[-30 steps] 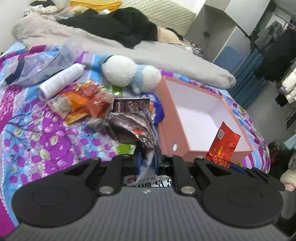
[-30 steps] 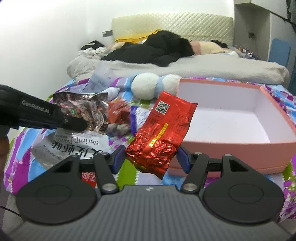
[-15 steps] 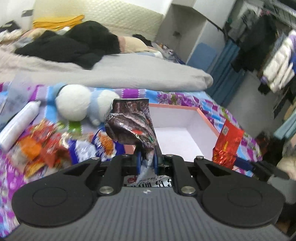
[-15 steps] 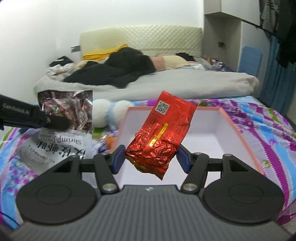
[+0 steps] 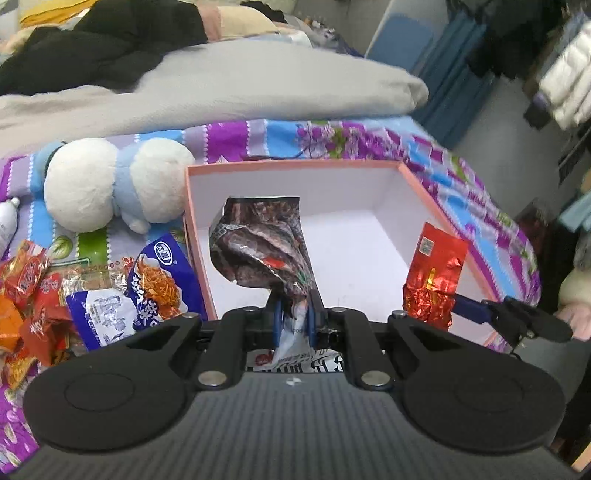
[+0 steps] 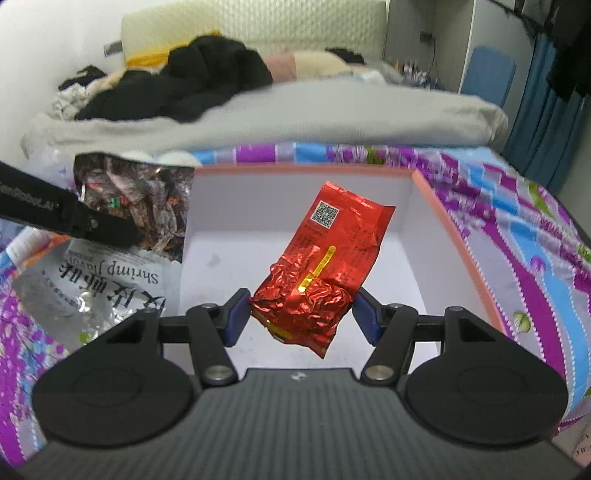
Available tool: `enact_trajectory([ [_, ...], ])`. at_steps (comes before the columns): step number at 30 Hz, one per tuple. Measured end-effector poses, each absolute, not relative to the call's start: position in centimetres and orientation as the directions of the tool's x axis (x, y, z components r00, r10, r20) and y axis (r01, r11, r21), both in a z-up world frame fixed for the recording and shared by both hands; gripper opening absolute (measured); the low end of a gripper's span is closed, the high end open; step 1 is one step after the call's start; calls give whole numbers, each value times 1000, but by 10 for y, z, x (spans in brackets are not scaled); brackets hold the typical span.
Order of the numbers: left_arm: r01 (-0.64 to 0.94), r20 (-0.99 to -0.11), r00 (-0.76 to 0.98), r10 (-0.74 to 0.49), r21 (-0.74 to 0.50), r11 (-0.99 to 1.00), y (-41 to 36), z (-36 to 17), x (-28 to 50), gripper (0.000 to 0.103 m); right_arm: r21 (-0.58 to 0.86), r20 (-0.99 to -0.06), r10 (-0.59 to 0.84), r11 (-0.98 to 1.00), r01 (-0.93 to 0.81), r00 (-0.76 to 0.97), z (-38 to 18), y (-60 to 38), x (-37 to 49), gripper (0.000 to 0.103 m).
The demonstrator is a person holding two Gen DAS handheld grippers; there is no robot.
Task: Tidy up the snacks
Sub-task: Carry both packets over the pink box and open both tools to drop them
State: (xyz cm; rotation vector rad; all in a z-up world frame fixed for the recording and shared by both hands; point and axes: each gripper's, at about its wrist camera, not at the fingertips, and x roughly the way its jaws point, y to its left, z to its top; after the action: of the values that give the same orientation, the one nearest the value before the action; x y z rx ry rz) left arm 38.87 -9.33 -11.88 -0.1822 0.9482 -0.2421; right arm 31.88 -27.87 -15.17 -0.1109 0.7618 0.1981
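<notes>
On the bed [image 5: 388, 136], each tool hangs over the box [image 5: 295, 168]: left tool [image 5: 293, 319] pinches the shrimp bag [image 5: 262, 243], right tool [image 6: 301, 314] clamps the red packet [image 6: 332, 254], poised to drop.

Bedroom interior. A bed [image 6: 517, 236] fills most of both views, covered by a patchwork sheet of purple, blue and green floral panels. Across its far part lies a rolled grey duvet [image 6: 295, 114], with a heap of black clothing [image 6: 199, 85] and pale garments piled behind it. A cream quilted headboard [image 6: 258, 26] stands against a plain white wall [image 6: 55, 44], which carries a small dark socket plate. At the right of the headboard rises a white cupboard unit [image 6: 447, 40] with a blue panel [image 6: 487, 70] leaning beside it. Blue curtains [image 6: 543, 110] hang at the far right; the left wrist view shows clothes on a rail [image 5: 554, 74] there. Lighting is even and indoor.
</notes>
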Motion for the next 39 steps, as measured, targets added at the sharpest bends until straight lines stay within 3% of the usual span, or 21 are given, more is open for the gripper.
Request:
enact_trajectory([
  [7,123,-796,545,-263,-234,964,-96,-122,386,18,-15,-720,143,975,-221,679,-164,-281,321,64],
  [10,119,-789,546,-283,-261,958,-90,-119,382,43,3,-717,154,976,-217,680,-161,-283,321,70],
  [12,121,-783,556,-279,-256,959,-87,-116,379,47,16,-715,152,979,-201,682,-159,-286,320,74],
  [39,146,-584,771,-255,-227,963,-34,-22,241,48,82,-517,306,947,-309,799,-84,-253,224,74],
])
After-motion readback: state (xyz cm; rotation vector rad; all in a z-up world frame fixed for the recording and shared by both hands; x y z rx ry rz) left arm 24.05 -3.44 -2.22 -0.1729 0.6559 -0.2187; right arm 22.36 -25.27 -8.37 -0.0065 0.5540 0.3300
